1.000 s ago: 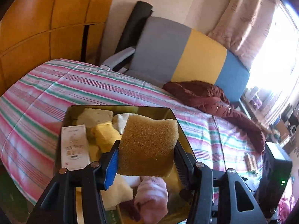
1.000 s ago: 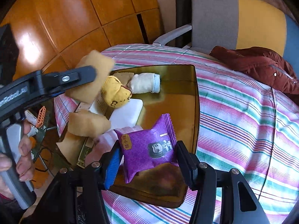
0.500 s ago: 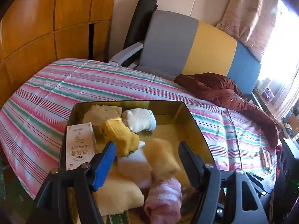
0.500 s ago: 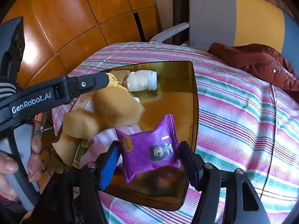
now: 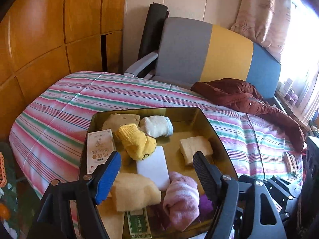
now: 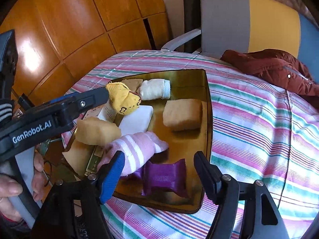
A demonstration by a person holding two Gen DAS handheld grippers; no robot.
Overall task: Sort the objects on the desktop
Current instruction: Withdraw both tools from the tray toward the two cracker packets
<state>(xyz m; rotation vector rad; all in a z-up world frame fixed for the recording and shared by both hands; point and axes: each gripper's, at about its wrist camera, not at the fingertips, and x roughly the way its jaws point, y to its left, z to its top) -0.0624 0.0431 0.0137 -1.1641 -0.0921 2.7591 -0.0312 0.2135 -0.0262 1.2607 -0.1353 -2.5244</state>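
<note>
A gold tray (image 5: 201,110) on the striped cloth holds the sorted things. My left gripper (image 5: 156,159) hangs open and empty above it. The tan sponge (image 5: 195,147) it carried now lies at the tray's right side (image 6: 182,114). My right gripper (image 6: 159,157) is opening over the near corner. The purple snack packet (image 6: 165,177) lies on the tray below its jaws, free of the pads. A pink striped sock (image 6: 137,149), yellow sock (image 5: 137,143), white sock (image 5: 157,125), white block (image 5: 153,167) and a second sponge (image 5: 133,191) fill the rest.
A white carton (image 5: 99,149) and a green box (image 5: 138,223) lie along the tray's left side. A maroon jacket (image 6: 279,69) lies on the cloth by the grey, yellow and blue chair (image 5: 199,51). A person's hand (image 6: 12,187) holds the left gripper's handle.
My left gripper opened and the tan sponge dropped into the tray, ending at its right side. My right gripper's jaws spread and the purple packet fell flat onto the tray.
</note>
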